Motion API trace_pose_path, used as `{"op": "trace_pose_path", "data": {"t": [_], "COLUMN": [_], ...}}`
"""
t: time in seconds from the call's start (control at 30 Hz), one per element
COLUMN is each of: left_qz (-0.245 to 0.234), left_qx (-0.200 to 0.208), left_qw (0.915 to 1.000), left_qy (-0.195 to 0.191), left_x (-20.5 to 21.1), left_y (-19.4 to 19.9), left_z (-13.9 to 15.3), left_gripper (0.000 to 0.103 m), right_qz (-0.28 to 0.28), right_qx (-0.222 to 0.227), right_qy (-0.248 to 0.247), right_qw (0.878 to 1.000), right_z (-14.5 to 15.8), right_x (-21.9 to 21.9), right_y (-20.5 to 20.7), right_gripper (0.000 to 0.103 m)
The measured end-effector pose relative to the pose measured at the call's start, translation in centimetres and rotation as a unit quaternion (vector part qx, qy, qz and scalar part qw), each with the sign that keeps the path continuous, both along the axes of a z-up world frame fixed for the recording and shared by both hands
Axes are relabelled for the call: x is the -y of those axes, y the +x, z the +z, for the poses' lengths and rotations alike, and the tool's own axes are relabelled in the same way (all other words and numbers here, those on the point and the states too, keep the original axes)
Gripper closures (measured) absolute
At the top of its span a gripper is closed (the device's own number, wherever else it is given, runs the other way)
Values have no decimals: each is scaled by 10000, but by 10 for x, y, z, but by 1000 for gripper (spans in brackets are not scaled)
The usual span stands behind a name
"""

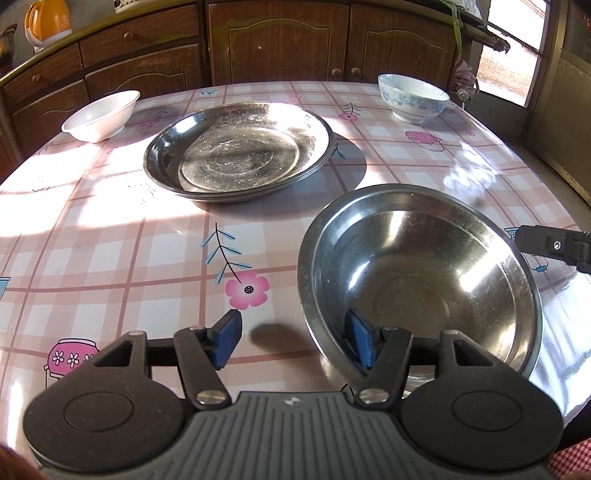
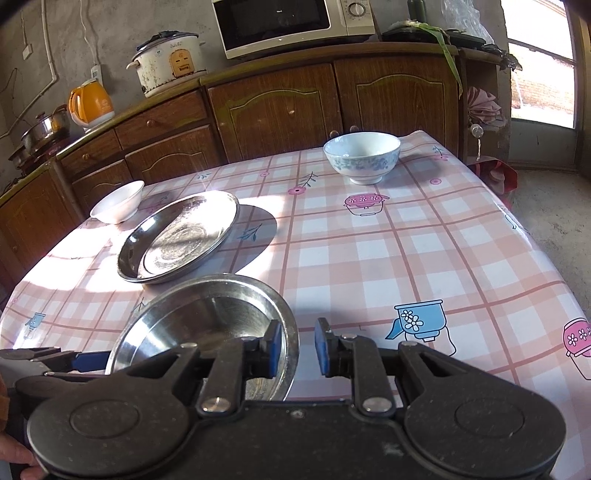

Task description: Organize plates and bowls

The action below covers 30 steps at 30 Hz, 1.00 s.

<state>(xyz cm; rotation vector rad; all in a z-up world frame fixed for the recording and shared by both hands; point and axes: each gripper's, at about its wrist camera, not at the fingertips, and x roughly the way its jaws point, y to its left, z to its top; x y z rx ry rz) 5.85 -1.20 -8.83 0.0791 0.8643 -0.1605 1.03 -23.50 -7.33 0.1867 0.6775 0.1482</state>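
A steel bowl (image 1: 417, 280) stands on the checked tablecloth near me; it also shows in the right wrist view (image 2: 207, 325). My left gripper (image 1: 295, 339) is open and straddles its near-left rim, right pad inside the bowl, left pad outside. My right gripper (image 2: 295, 349) is open and straddles the bowl's right rim, left pad inside. A stack of steel plates (image 1: 236, 146) lies further back, seen also in the right wrist view (image 2: 181, 236). A white bowl (image 1: 101, 114) stands far left and a blue-patterned bowl (image 1: 412, 96) far right.
The table (image 2: 406, 258) has its right edge near the doorway. Wooden cabinets (image 2: 277, 107) run behind it, with a rice cooker (image 2: 170, 62), an orange kettle (image 2: 92, 101) and a microwave (image 2: 291, 24) on top.
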Motion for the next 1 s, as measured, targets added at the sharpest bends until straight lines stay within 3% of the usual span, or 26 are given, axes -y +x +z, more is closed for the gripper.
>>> {"op": "trace_pose_path", "data": {"t": [0.4, 1.0], "left_qz": [251, 626], "left_qx": [109, 257], "left_qw": [9996, 9976], "left_qy": [-99, -121], "left_x": [-13, -44], "left_y": [0, 11], "left_z": [16, 34], "left_gripper": [30, 28], "right_qz": [384, 1037], "right_qx": [112, 176], "right_qy": [-181, -209], "right_qw": [9990, 9942], "right_z": [10, 29], "right_x": [-22, -75], "right_y": [0, 25], "right_gripper": [76, 70]}}
